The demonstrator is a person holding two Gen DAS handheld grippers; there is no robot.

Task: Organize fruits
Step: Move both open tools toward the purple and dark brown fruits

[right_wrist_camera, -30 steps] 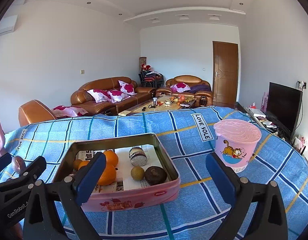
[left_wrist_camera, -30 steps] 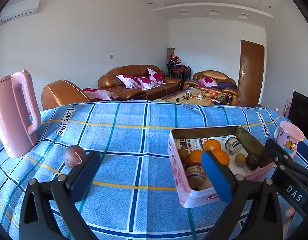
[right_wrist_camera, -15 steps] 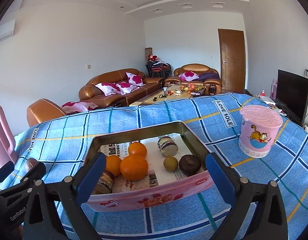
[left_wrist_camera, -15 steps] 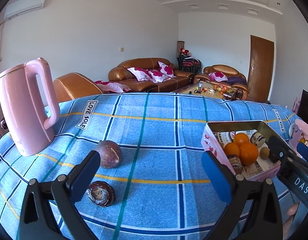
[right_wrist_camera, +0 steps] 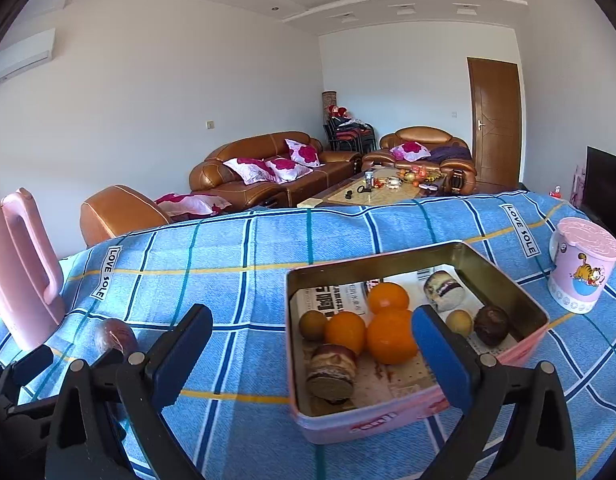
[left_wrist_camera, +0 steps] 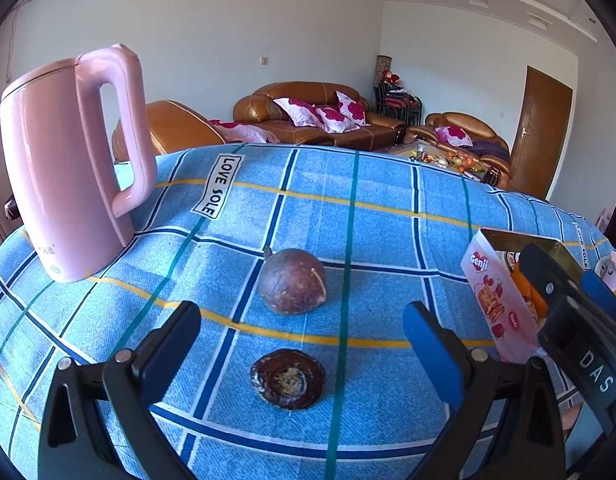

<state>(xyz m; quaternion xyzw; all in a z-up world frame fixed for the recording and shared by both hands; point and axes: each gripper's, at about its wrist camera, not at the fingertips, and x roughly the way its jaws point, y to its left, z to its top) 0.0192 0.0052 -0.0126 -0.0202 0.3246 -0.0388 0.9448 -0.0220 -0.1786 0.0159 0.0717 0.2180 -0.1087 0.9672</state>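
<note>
In the left wrist view, a round purple fruit (left_wrist_camera: pixel 292 282) lies on the blue checked cloth (left_wrist_camera: pixel 347 208), and a dark brown flattened fruit (left_wrist_camera: pixel 288 379) lies nearer, between my fingers. My left gripper (left_wrist_camera: pixel 302 354) is open and empty just above the brown fruit. In the right wrist view, a pink tin (right_wrist_camera: pixel 419 408) holds three oranges (right_wrist_camera: pixel 389 334) and several brown and purple fruits. My right gripper (right_wrist_camera: pixel 311 350) is open and empty over the tin's near left corner. The purple fruit (right_wrist_camera: pixel 116 338) also shows at the left.
A pink kettle (left_wrist_camera: pixel 68 164) stands at the left of the table. A pink lidded cup (right_wrist_camera: pixel 583 266) stands at the right edge. The tin's corner (left_wrist_camera: pixel 495 292) and the right gripper (left_wrist_camera: pixel 575 320) lie right of my left gripper. Sofas stand beyond the table.
My left gripper swung left from the tin to the two loose fruits and came closer to them. My right gripper shifted left, with its right finger now over the tin.
</note>
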